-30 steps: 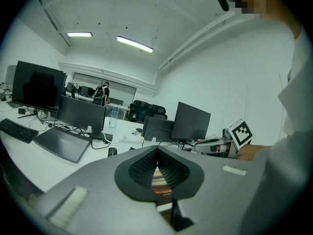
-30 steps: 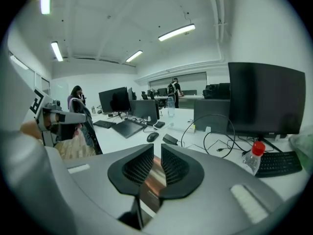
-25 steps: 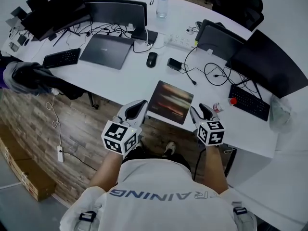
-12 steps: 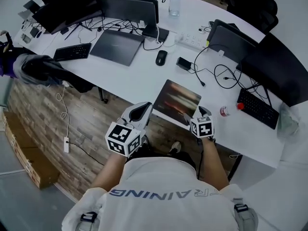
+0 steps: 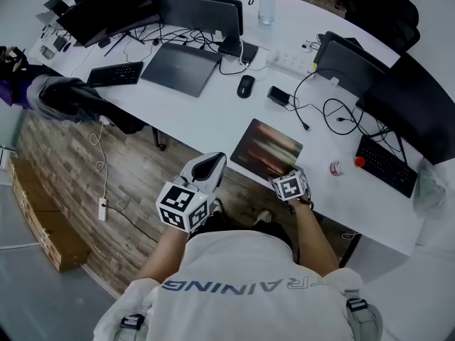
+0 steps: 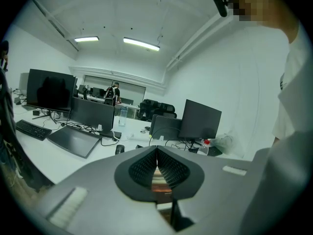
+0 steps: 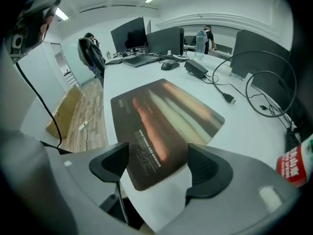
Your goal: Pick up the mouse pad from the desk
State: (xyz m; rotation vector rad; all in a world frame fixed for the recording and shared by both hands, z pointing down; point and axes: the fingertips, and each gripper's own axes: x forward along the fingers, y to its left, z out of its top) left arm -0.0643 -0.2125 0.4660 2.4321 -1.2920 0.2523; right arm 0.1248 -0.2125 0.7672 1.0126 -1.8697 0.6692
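The mouse pad (image 5: pixel 274 148) lies flat on the desk (image 5: pixel 206 123), close to its front edge and not yet lifted. My right gripper (image 7: pixel 159 168) tilts down over the pad's near corner, its jaws opening and straddling that corner without pressing on it. My left gripper (image 6: pixel 157 153) hangs clenched and empty off the desk edge. As I judge it, closing on the pad and raising it are both left to do.
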